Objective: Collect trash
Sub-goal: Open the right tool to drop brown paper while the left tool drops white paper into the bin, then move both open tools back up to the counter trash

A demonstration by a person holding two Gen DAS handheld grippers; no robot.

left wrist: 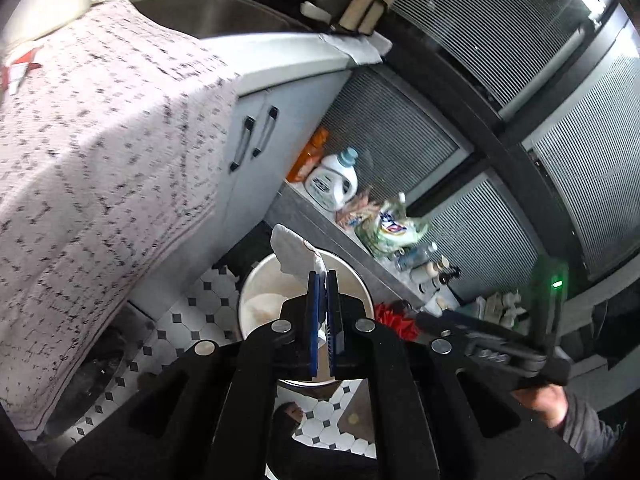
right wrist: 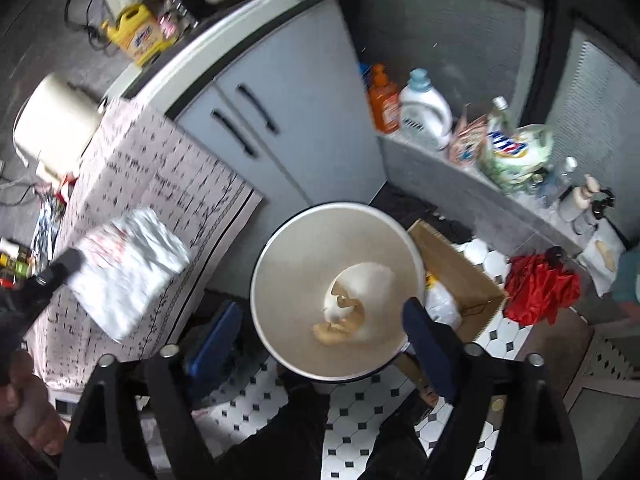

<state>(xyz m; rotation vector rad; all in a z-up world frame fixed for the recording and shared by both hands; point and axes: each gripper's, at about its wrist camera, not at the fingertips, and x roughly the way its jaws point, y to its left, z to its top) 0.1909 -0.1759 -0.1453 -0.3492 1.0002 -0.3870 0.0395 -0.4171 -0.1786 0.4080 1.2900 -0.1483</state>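
Both views show the bin [right wrist: 336,292]; left gripper [left wrist: 322,276] clamps crumpled paper [left wrist: 294,250], right gripper [right wrist: 320,320] gapes empty.

Crumpled white paper wrapper with faint red print [left wrist: 294,254]: pinched at one corner, hanging above the bin's rim at roughly ten o'clock of the opening; in the right wrist view [right wrist: 128,272] it appears flat and creased, well left of the bin. Round white waste bin with dark base [right wrist: 280,264]: upright on the tiled floor, open-topped. Inside, at about five o'clock, lies torn white-and-tan paper trash [right wrist: 352,304], loosely heaped against the wall.
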